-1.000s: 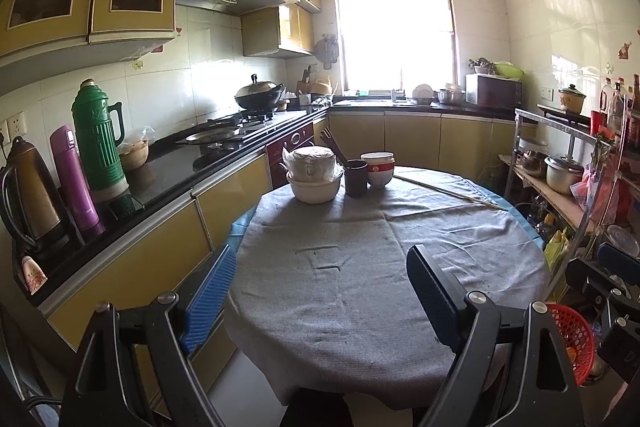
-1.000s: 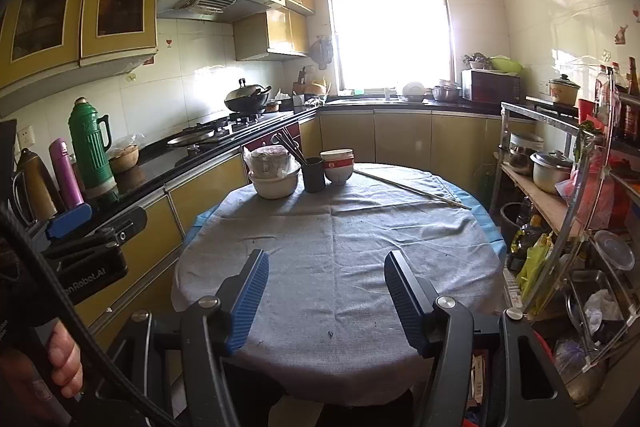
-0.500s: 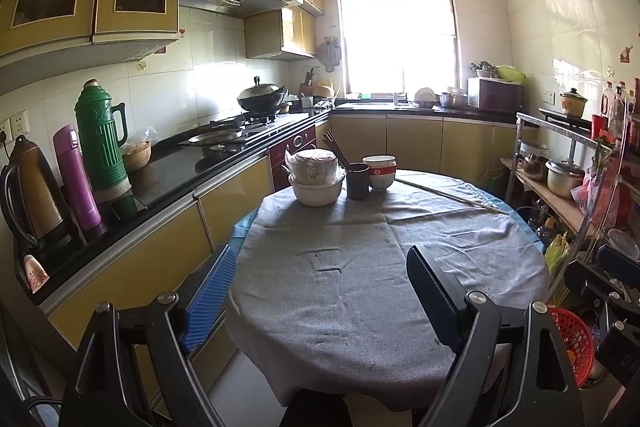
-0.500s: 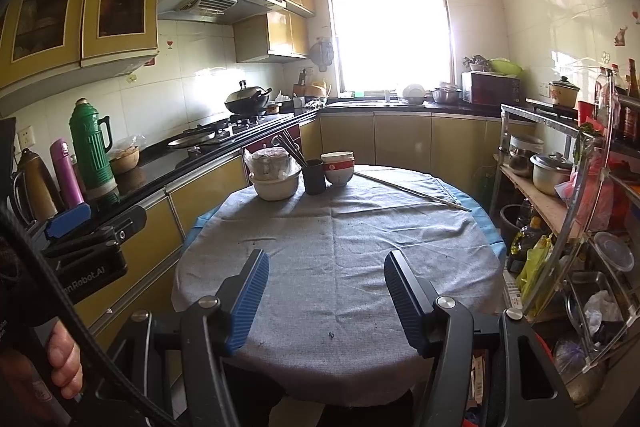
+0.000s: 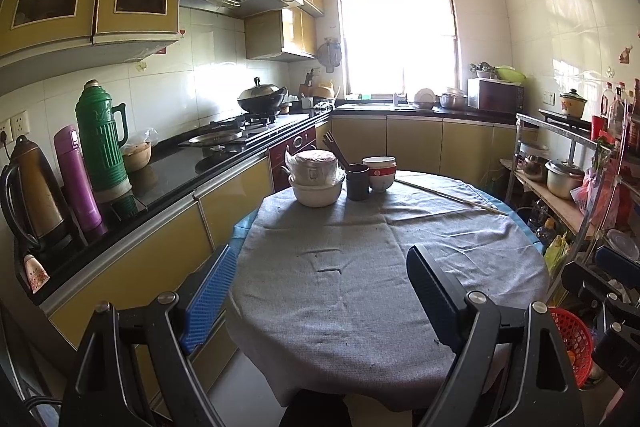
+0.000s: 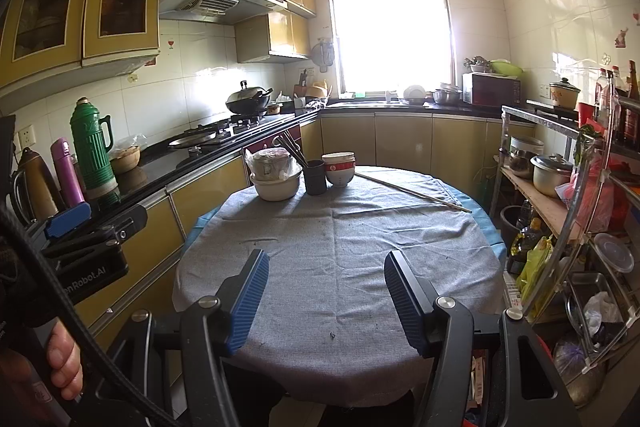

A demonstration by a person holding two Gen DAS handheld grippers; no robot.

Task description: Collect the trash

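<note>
A: Left wrist view first. left gripper (image 5: 320,259) released, blue pads wide apart, nothing between them. It hangs over the near edge of the round table (image 5: 360,311), which has a grey cloth on it.

B: Right one?

A: right gripper (image 6: 326,257) also loose, narrower gap than the left, nothing in it. Same near edge of the table, pads above the cloth, not touching it as far as I can see.

B: Trash location?

A: Can't tell what counts as trash. Only loose bits I see are small dark specks (image 6: 332,335) on the cloth, just ahead of the right gripper. A red basket (image 5: 572,339) sits low at the table's right side, contents unclear.

B: What's on the table?

A: Far end, grouped close: white lidded pot (image 5: 316,179) with plastic wrap, dark cup (image 5: 357,183) holding chopsticks just to its right, stacked bowls (image 5: 379,173) touching the cup. A long thin stick (image 5: 452,197) lies across the far right part.

B: Surroundings?

A: Counter on the left: kettle (image 5: 32,187), purple flask (image 5: 76,179), green thermos (image 5: 102,139) in a row, wok (image 5: 260,99) on the stove further back. Metal shelf rack (image 6: 560,211) on the right, with pots and bottles.

B: Person?

A: A hand (image 6: 60,359) at bottom left of the right wrist view, wrapped around the left gripper's handle.
</note>
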